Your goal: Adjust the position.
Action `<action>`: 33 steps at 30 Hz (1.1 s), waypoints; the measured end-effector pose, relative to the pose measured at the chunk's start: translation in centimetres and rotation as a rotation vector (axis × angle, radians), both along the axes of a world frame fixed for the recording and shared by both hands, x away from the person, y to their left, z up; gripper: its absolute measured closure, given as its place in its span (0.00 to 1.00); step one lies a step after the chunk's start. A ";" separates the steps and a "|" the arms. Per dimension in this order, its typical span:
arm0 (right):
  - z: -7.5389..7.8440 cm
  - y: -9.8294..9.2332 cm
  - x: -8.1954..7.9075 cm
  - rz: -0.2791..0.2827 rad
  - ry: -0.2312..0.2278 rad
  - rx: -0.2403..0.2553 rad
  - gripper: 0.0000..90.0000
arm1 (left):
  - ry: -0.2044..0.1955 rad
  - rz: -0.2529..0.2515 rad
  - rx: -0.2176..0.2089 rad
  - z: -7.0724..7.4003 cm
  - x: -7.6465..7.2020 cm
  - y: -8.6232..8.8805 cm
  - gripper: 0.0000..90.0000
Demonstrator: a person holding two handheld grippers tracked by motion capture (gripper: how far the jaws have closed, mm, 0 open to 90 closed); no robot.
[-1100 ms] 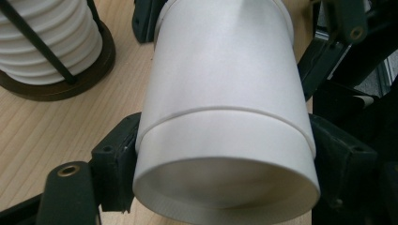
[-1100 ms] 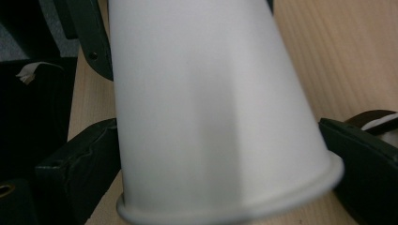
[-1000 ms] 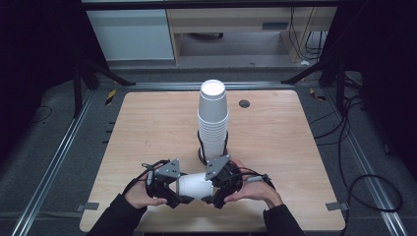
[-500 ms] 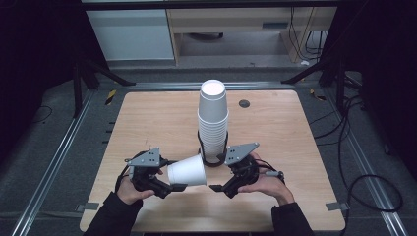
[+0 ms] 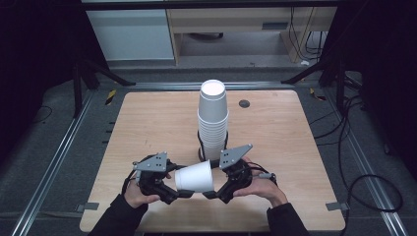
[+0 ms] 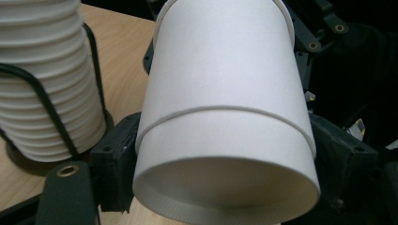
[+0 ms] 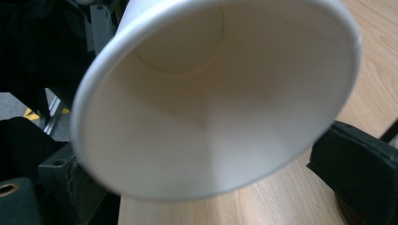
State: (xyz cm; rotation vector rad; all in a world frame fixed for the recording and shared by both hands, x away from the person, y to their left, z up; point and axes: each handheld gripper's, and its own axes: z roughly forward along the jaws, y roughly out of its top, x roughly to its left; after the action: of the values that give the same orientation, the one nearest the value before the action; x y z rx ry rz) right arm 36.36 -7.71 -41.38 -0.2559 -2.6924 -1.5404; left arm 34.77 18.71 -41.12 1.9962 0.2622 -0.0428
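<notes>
- A single white paper cup [image 5: 194, 177] lies on its side in the air, low over the near edge of the light wooden bench [image 5: 147, 123], at about 6 o'clock from the tall stack of white paper cups [image 5: 213, 118] standing upside down in a black wire holder [image 5: 201, 147].
- The left hand-held gripper [image 5: 179, 192] is closed on the cup's narrow base end; in the left gripper view its black jaws press both flanks of the cup wall [image 6: 220, 93].
- The right hand-held gripper [image 5: 210, 193] sits at the cup's wide mouth, at 3 o'clock from it. In the right gripper view the cup's open mouth [image 7: 206, 103] hangs between jaws that stand apart and look clear of the rim, so I judge it open.
- Held sideways between the two, the cup seems freshly drawn from the stack, or about to be handed across.
- Both forearms come in from 6 o'clock, with the hands angled inward toward each other and the grey plates tipped up.
</notes>
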 end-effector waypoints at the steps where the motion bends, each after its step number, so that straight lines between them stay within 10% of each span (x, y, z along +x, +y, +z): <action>1: 0.0 0.0 0.0 0.007 0.005 0.003 0.04 | 0.001 -0.009 0.003 0.0 -0.1 -0.1 0.23; 25: -0.3 -0.4 0.2 0.018 0.007 -0.029 0.08 | 0.008 -0.008 0.088 0.0 0.1 0.2 0.18; 33: -0.9 -0.4 0.6 -0.054 -0.046 -0.165 0.08 | -0.029 0.052 0.264 -1.1 0.7 0.0 0.17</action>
State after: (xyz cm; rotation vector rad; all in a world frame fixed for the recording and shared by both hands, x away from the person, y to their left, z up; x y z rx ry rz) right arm 36.93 -8.16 -42.25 -0.3034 -2.8758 -1.3535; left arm 35.42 18.70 -42.24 2.2489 0.3146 0.0568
